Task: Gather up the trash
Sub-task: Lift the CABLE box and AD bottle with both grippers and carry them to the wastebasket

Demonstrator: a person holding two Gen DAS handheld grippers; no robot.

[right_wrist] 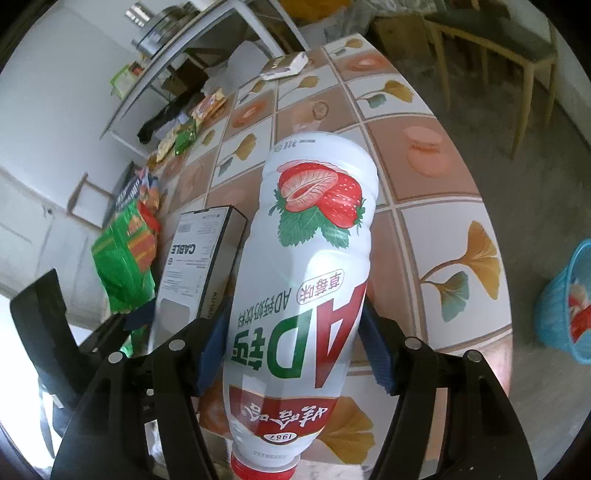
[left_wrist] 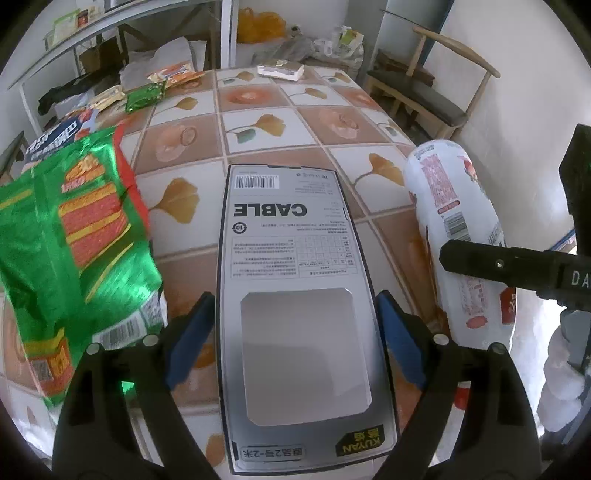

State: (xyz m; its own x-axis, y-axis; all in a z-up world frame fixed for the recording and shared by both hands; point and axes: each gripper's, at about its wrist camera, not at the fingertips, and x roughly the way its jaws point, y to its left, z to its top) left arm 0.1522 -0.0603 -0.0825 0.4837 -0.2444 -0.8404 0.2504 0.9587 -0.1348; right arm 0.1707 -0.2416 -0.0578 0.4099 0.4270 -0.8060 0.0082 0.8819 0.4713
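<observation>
- We take this for a lived-in home, likely a dining or storage corner, and not a lab or shop.
- The table wears a tiled-look cover with ginkgo leaves and flowers, a household pattern.
- At two o'clock in the left wrist view stands a wooden chair with a dark seat pad, against a plain white wall.
- At eleven o'clock a white shelf unit carries packets; in the right wrist view a metal pot sits on top.
- At twelve o'clock an orange plastic bag and piled bags crowd the far edge.
- At three o'clock in the right wrist view a blue plastic basket sits on a bare grey floor.
</observation>
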